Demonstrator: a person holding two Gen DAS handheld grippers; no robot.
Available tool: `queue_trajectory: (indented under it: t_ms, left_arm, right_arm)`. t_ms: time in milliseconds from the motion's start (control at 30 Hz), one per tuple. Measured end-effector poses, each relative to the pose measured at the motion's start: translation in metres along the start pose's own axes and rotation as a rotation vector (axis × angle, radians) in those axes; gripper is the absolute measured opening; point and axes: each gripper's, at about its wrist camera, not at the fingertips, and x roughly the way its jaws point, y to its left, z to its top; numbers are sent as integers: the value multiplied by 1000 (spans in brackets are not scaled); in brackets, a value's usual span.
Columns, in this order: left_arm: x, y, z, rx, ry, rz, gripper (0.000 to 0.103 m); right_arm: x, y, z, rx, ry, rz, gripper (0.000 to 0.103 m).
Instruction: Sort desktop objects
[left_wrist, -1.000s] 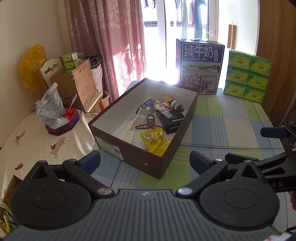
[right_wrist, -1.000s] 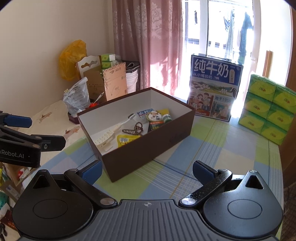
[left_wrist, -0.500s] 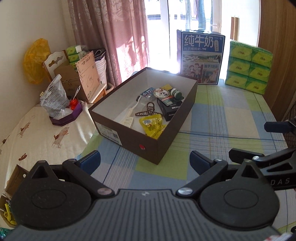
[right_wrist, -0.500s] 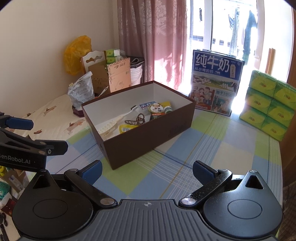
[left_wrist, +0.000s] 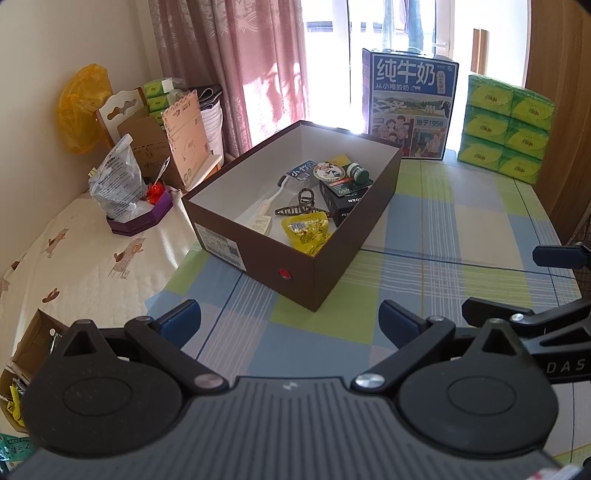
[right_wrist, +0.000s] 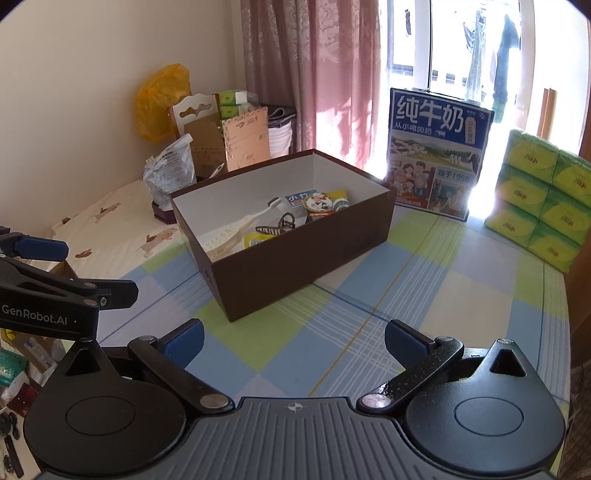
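Both claws spread wide, nothing pinched — left gripper (left_wrist: 290, 319) and right gripper (right_wrist: 293, 338) hover over the checked tablecloth (right_wrist: 436, 295), short of the brown box (left_wrist: 314, 273). Inside it lie a toothbrush (left_wrist: 267, 203), hair clip (left_wrist: 299, 205), yellow packet (left_wrist: 306, 230), black carton (left_wrist: 345, 195) and small green bottle (left_wrist: 356, 171). Behind stand a blue milk box (right_wrist: 437, 157) and green tissue packs (right_wrist: 543, 199) — well apart from both claws.
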Motion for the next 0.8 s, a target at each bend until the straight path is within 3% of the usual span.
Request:
queue_trajectory:
  t_ms: [800]
  left_arm:
    - [2,-11,-4,-27,1,13,102]
  right_arm:
    - [-1,-6,-6,-11,4,17,101]
